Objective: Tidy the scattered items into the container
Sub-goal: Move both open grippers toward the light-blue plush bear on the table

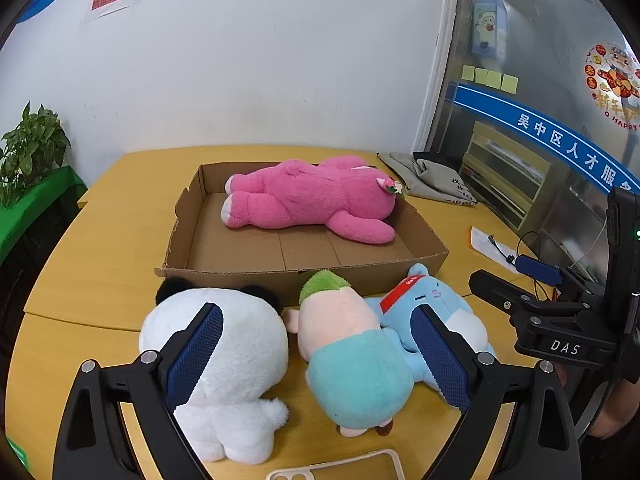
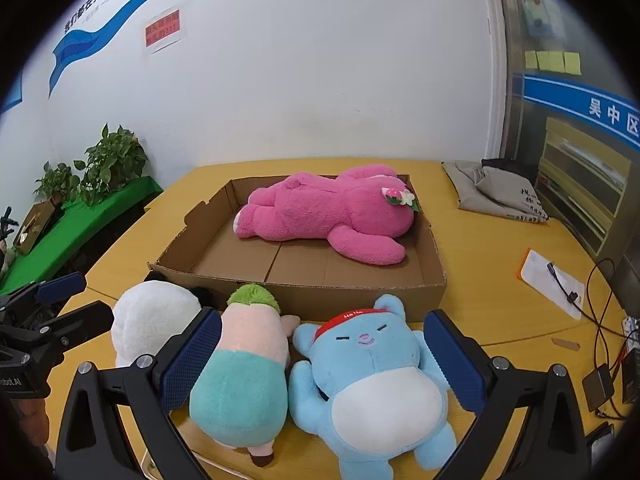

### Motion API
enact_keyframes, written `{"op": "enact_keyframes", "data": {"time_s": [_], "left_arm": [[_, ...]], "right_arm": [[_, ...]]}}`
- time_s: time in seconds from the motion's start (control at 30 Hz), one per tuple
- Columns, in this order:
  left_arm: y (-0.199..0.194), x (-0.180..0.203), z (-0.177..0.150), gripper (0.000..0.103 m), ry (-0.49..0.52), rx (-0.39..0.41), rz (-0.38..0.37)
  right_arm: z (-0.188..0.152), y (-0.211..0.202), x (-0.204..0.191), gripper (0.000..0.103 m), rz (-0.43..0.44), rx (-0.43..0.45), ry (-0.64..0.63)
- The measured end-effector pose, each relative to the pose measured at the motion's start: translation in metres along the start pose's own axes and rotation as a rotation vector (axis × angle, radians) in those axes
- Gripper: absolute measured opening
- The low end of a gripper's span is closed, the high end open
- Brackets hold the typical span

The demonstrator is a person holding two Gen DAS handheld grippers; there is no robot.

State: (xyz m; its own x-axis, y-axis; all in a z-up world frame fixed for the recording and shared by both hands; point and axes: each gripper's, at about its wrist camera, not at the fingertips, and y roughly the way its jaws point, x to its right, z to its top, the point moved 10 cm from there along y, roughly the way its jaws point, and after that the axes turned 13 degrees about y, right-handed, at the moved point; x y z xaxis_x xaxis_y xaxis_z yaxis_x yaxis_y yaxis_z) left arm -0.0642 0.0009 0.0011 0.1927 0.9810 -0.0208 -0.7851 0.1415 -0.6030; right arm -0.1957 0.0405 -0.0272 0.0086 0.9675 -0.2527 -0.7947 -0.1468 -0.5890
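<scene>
Left gripper [image 1: 318, 356] gapes; right housing reads "DAS".

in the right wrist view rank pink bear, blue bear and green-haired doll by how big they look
1. pink bear, though farthest away
2. blue bear
3. green-haired doll, close to the blue bear in size; nearness to the camera makes this unsure

- The box [image 2: 304, 304] sits on the table [image 2: 480, 280], ahead of both grippers, with the bear [image 2: 332, 216] lying in its far half.
- Three toys lie in a row just before the box's near wall: the panda [image 1: 216, 344] left, the doll [image 2: 244, 376] in the middle, the cat [image 2: 376, 376] right.
- The left gripper [image 1: 316, 356] spans the panda and doll.
- The right gripper [image 2: 320, 364] spans the doll and cat.
- A bag [image 2: 492, 192] lies far right.
</scene>
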Motion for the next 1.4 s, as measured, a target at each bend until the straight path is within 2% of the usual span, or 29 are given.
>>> {"op": "enact_keyframes", "data": {"time_s": [0.4, 0.57, 0.7, 0.83, 0.97, 1.07, 1.17, 1.2, 1.33, 1.4], "left_arm": [[0.024, 0.040, 0.007, 0.097, 0.004, -0.015, -0.079], [0.045, 0.052, 0.009, 0.097, 0.007, -0.049, -0.136], [0.069, 0.070, 0.019, 0.097, 0.032, -0.089, -0.196], [0.101, 0.099, 0.027, 0.097, 0.070, -0.139, -0.262], [0.133, 0.130, 0.016, 0.097, 0.043, -0.222, -0.347], [0.149, 0.149, 0.002, 0.097, 0.041, -0.275, -0.370], [0.147, 0.160, -0.009, 0.097, 0.033, -0.288, -0.398], [0.144, 0.159, -0.010, 0.097, 0.027, -0.284, -0.398], [0.123, 0.145, -0.021, 0.097, 0.015, -0.255, -0.369], [0.113, 0.138, -0.034, 0.097, -0.017, -0.262, -0.367]], "right_arm": [[-0.007, 0.008, 0.041, 0.101, -0.015, -0.032, 0.034], [-0.026, 0.019, 0.062, 0.101, -0.022, -0.079, 0.064], [-0.052, 0.032, 0.079, 0.101, -0.019, -0.152, 0.075], [-0.069, 0.038, 0.096, 0.101, -0.036, -0.185, 0.068], [-0.083, 0.045, 0.120, 0.101, -0.052, -0.221, 0.091], [-0.094, 0.053, 0.139, 0.101, -0.053, -0.253, 0.126], [-0.107, 0.062, 0.146, 0.100, 0.029, -0.315, 0.211], [-0.110, 0.063, 0.144, 0.098, 0.062, -0.326, 0.228], [-0.119, 0.061, 0.128, 0.077, 0.138, -0.350, 0.236], [-0.128, 0.057, 0.124, 0.077, 0.135, -0.360, 0.225]]}}
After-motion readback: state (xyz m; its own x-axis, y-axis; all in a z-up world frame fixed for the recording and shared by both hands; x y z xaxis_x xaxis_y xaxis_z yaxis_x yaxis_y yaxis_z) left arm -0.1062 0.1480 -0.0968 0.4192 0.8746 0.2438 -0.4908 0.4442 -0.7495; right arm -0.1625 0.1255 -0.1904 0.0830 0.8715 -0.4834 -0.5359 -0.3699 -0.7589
